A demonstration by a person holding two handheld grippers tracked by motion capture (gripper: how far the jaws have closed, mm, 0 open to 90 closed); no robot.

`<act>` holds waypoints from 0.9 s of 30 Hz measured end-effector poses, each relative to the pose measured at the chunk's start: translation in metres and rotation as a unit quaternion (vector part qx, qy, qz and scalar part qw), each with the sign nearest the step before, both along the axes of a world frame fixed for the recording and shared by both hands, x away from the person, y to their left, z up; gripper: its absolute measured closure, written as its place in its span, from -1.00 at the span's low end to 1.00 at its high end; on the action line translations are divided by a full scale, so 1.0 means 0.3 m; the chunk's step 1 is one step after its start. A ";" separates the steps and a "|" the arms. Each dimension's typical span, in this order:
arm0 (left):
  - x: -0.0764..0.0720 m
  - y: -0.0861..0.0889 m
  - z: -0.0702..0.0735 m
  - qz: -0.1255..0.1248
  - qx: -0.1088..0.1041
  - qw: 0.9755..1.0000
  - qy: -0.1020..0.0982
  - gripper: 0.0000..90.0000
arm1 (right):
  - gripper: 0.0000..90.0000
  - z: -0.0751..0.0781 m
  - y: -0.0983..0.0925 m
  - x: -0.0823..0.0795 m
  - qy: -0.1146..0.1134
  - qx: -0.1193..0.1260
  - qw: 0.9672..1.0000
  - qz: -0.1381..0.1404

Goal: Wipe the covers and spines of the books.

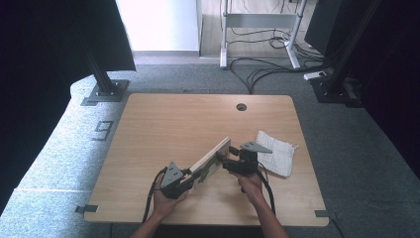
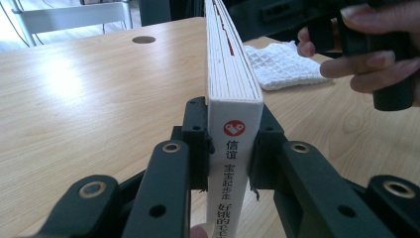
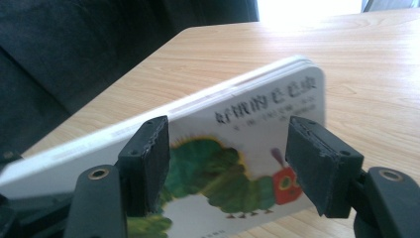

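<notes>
one board book (image 1: 212, 159), caterpillar cover, standing on edge near table's front edge. two handheld grippers: left gripper (image 1: 184, 177) at book's near end, right gripper (image 1: 229, 162) at book's far end. two hands: left hand (image 1: 166, 201), right hand (image 1: 249, 186), one behind each gripper, nearer front edge than book. one white waffle cloth (image 1: 276, 152), just right of book. one wooden table (image 1: 163, 119). one round cable hole (image 1: 241, 106), far beyond book, near table's back edge.
</notes>
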State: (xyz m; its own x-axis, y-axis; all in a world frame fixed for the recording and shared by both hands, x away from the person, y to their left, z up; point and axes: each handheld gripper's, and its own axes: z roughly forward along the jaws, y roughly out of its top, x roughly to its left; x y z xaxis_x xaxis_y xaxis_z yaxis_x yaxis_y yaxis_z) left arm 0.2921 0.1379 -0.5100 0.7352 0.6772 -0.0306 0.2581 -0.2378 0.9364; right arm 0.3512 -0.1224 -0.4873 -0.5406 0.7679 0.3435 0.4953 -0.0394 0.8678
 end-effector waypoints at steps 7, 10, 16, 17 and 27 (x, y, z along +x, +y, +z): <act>-0.005 -0.011 0.001 -0.003 0.003 1.000 -0.001 0.63 | -0.29 0.039 0.019 0.006 0.019 0.007 1.000 0.000; -0.008 -0.018 0.002 -0.010 0.004 1.000 -0.001 0.61 | -0.32 0.060 0.022 0.006 0.029 0.002 1.000 -0.002; -0.024 -0.049 0.002 -0.011 0.017 1.000 -0.013 0.58 | -0.38 0.079 0.044 0.011 0.049 -0.016 0.998 -0.020; -0.023 -0.050 0.002 -0.011 0.015 1.000 -0.012 0.58 | -0.38 0.081 0.047 0.012 0.050 -0.017 0.998 -0.022; -0.026 -0.068 0.002 -0.024 0.015 1.000 -0.006 0.46 | -0.44 0.087 0.095 0.032 0.072 -0.048 0.995 -0.046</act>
